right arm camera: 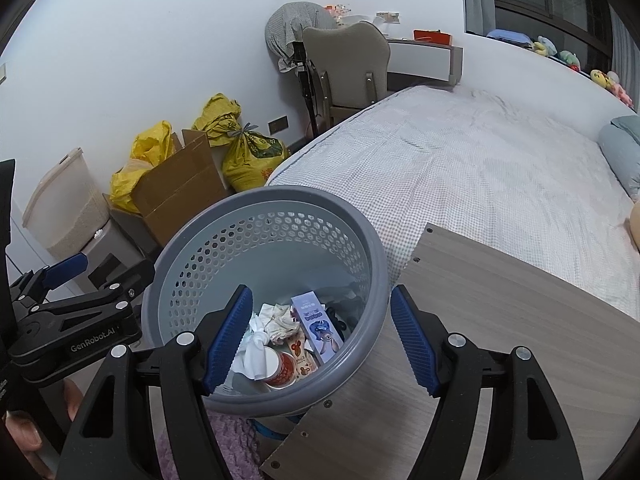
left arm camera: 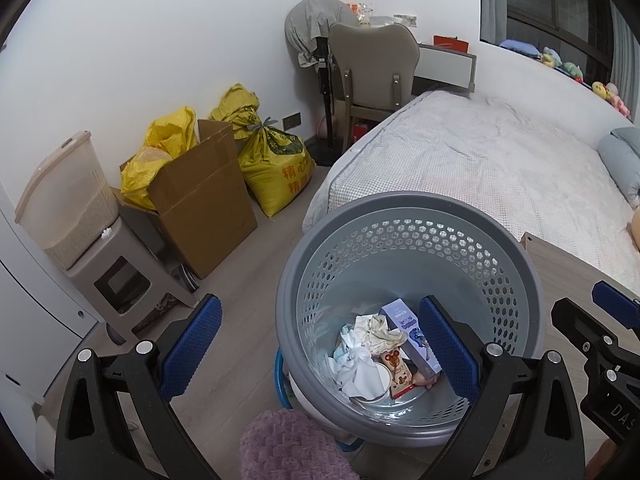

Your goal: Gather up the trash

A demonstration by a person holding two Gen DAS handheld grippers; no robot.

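**Mia:** Grey plastic, that is the trash basket in the left wrist view. It has little holes all around its wall. It sits on the floor, right next to the bed.

**Ben:** What is inside it?

**Mia:** Crumpled paper, a purple box, a paper cup and a small orange packet, all at the bottom.

**Ben:** And the left gripper?

**Mia:** Its blue pads are spread wide. One hangs over the floor and one is in front of the basket's inside. Nothing is between them. By the wall are yellow sacks and a cardboard box.

**Ben:** Now the right wrist view.

**Mia:** The trash basket is there too, just beside a wooden counter. The purple box leans on the trash pile. The paper cup lies on its side next to the orange packet.

**Ben:** Is the right gripper pinching anything?

**Mia:** No. Its pads are spread apart, one in front of the inside and one over the counter. The basket's rim is between them, but I cannot tell if they touch it. The left gripper shows at the left edge.
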